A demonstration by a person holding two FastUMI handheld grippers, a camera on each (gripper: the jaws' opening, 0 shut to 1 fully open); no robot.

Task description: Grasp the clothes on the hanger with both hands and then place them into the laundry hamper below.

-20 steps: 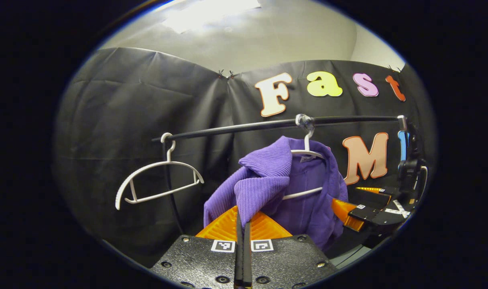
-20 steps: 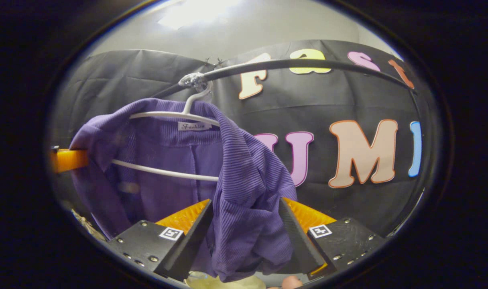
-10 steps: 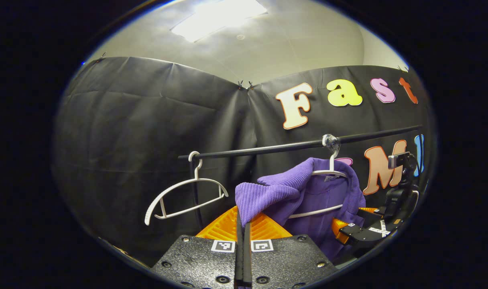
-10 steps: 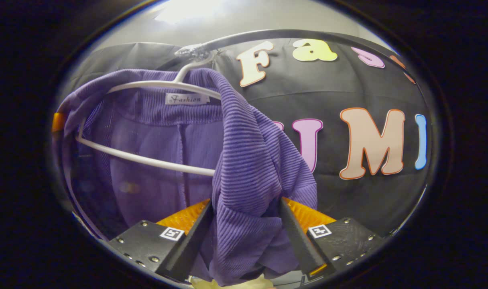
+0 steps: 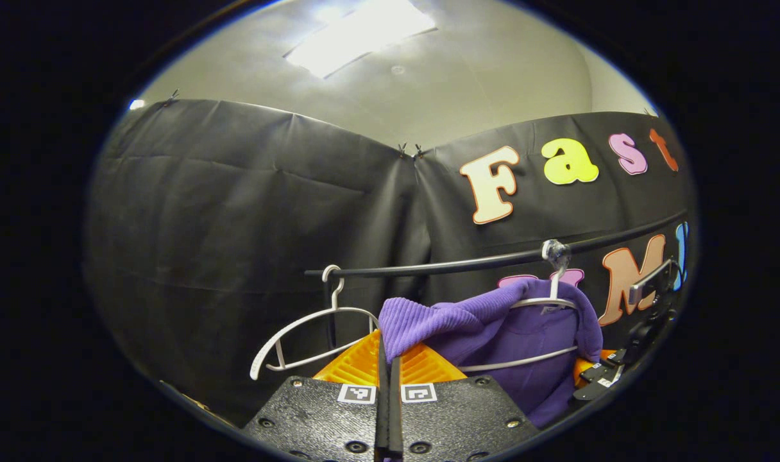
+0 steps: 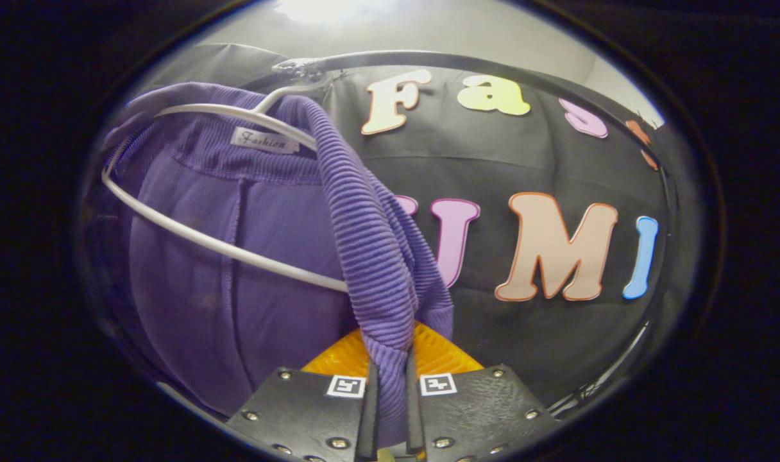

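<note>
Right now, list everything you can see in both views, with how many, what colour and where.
garment: one, purple, draped on a hanger, its edges pinched at both sides
hangers: two, white; one carries the garment, one hangs bare beside it on the rail
rail: one, black, running across in front of the wall
wall: black cloth, behind the rail
ceiling light: one, white, overhead
left gripper: shut on the garment's edge
right gripper: shut on a fold of the garment

Left gripper, bottom centre: fingers pressed together. Right gripper, bottom centre: fingers nearly closed, pinching ribbed purple fabric.
</note>
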